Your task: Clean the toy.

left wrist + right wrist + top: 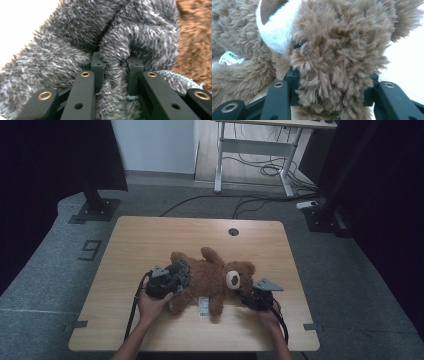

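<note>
On the wooden table (150, 240) lies a brown teddy bear (210, 277) on its back. At its head the right gripper (329, 100) clamps one ear — at the other end the left gripper (113, 72) pinches a fold of grey fuzzy cloth (75, 37) beside the bear's legs.

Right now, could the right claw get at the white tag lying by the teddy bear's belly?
Probably not: the right claw is shut on the teddy bear's head, so it would have to let go before reaching the white tag.
</note>
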The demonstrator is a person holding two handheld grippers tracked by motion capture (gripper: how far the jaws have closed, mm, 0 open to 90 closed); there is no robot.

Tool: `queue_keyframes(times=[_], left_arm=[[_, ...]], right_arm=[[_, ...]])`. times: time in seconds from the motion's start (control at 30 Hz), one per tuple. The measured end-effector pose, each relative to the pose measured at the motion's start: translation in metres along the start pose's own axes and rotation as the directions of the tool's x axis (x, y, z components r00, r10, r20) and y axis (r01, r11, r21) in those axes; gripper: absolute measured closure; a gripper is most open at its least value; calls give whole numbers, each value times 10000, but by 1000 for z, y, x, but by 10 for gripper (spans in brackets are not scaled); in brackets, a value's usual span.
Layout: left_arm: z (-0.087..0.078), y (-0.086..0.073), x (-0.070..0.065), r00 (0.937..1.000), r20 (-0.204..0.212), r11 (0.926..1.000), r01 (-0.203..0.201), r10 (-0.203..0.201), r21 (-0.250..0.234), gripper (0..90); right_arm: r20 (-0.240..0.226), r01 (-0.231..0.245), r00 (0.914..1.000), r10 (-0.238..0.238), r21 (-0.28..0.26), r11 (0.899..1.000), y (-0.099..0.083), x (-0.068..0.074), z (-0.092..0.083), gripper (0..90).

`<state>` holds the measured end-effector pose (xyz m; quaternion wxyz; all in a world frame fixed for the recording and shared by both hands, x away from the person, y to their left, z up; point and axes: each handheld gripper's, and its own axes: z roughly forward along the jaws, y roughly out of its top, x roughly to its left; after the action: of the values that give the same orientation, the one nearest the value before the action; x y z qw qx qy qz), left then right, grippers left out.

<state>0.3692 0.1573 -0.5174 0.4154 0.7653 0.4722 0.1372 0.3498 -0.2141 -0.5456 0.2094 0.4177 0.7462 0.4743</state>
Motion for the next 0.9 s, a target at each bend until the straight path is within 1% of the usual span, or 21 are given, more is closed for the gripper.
queue_keyframes(times=[0.07,0.1,0.13,0.17,0.2,0.27,0.3,0.33,0.37,0.43,0.5,0.53,0.6,0.67,0.7,0.77,0.83,0.9], left_arm=[[-6,5,-4,9996,-174,9995,-217,214,-218,726],[-10,8,-7,9994,-162,9988,-300,294,-376,727],[-13,11,-10,9994,-106,9981,-337,332,-519,728],[-18,17,-16,9991,63,9961,-420,426,-779,728],[-21,22,-21,9986,163,9945,-487,505,-932,728],[-26,34,-35,9964,444,9893,-666,729,-1299,728],[-26,42,-47,9942,597,9852,-797,897,-1518,728],[-26,46,-54,9922,663,9821,-940,1059,-1630,728],[-24,52,-65,9893,769,9784,-1086,1237,-1762,728],[-15,62,-87,9816,1045,9742,-1399,1600,-1773,728],[1,71,-112,9712,1360,9711,-1728,1958,-1648,727],[7,73,-119,9673,1501,9707,-1806,2045,-1584,726],[25,79,-140,9597,1803,9707,-1907,2156,-1461,726],[38,82,-153,9551,2132,9738,-1782,2058,-1416,726],[44,83,-161,9532,2153,9732,-1860,2121,-1351,726],[57,83,-171,9529,2127,9740,-1951,2160,-1153,724],[63,81,-174,9546,1899,9711,-2110,2293,-1117,724],[62,80,-172,9554,1836,9707,-2144,2315,-1082,725]], right_arm=[[7,6,10000,-6,2,10000,0,0,0,497],[11,4,10000,-4,7,10000,0,0,0,497],[16,5,10000,-5,6,10000,1,0,0,497],[21,6,10000,-6,11,10000,1,0,0,497],[32,-1,10000,1,22,10000,1,0,0,497],[56,22,10000,-22,15,10000,2,0,0,497],[66,24,10000,-24,33,10000,2,0,0,497],[84,27,10000,-27,29,10000,2,1,0,497],[92,27,10000,-28,27,10000,2,1,0,497],[112,17,9999,-17,8,10000,2,1,0,497],[124,2,9999,-2,10,10000,2,2,0,497],[127,-2,9999,2,15,10000,3,2,0,497],[151,-24,9999,24,14,10000,3,2,0,497],[185,13,9998,-13,19,10000,3,2,1,497],[204,18,9998,-19,8,10000,3,2,1,497],[239,51,9997,-51,9,10000,3,2,0,496],[270,5,9996,-7,67,10000,2,2,1,496],[271,7,9996,-9,52,10000,1,1,1,495]])
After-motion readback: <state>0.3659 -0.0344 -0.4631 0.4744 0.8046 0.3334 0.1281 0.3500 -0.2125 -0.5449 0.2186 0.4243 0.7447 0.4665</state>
